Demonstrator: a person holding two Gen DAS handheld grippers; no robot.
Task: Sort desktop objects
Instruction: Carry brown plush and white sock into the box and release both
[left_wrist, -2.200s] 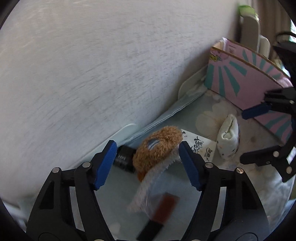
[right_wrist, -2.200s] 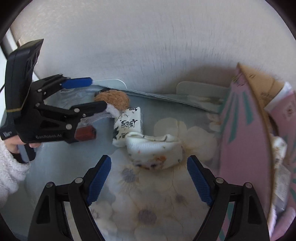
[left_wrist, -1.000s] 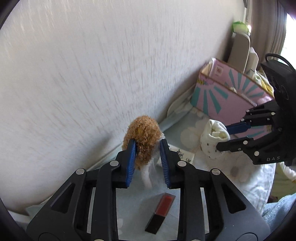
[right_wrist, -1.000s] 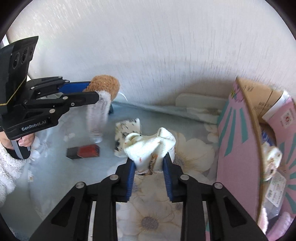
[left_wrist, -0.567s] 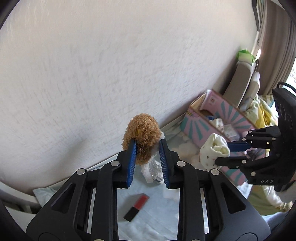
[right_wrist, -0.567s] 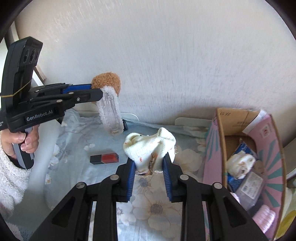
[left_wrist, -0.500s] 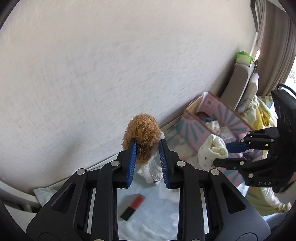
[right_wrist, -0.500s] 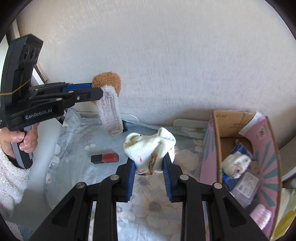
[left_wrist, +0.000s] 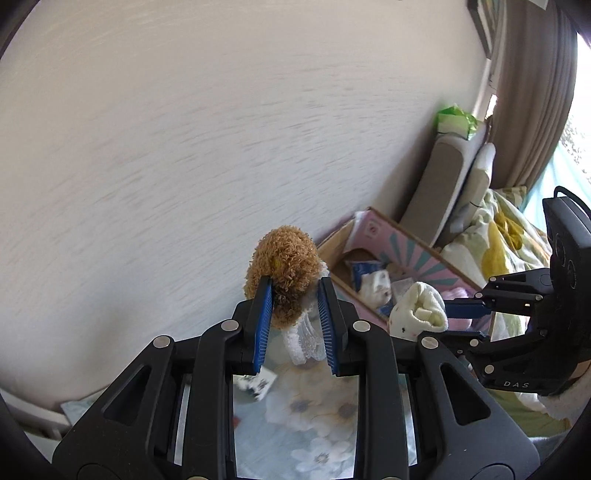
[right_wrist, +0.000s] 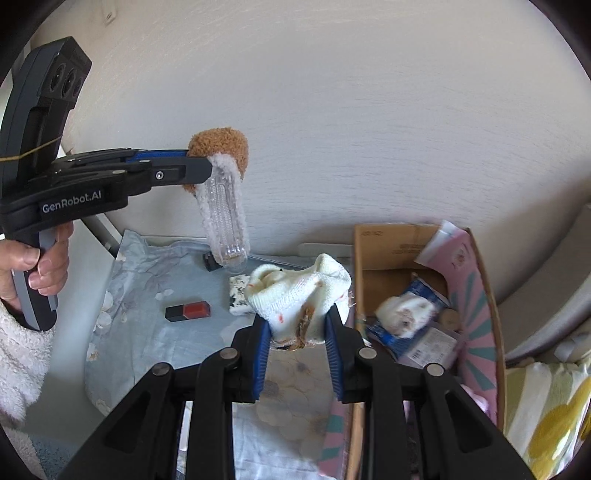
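My left gripper (left_wrist: 294, 295) is shut on a brown fluffy plush item (left_wrist: 284, 264) with a white fuzzy band and a clear ridged part hanging below it (right_wrist: 226, 218), held high above the floral cloth. My right gripper (right_wrist: 298, 325) is shut on a rolled white sock (right_wrist: 301, 291), which also shows in the left wrist view (left_wrist: 417, 310). The sock hangs just left of the open pink cardboard box (right_wrist: 476, 280). A red and black lipstick (right_wrist: 188, 311) and a small black-and-white printed packet (right_wrist: 238, 295) lie on the cloth.
The pink box (left_wrist: 410, 254) holds a white sock, a blue packet and other small items. A small black object (right_wrist: 211, 263) lies by the white wall (right_wrist: 332, 110). Grey cushions (left_wrist: 443, 184) and a yellow-patterned blanket (left_wrist: 509, 236) are to the right.
Both grippers closed on their items, lifted them off the cloth, and have since moved rightward toward the pink box. The lipstick and packet stayed on the cloth.
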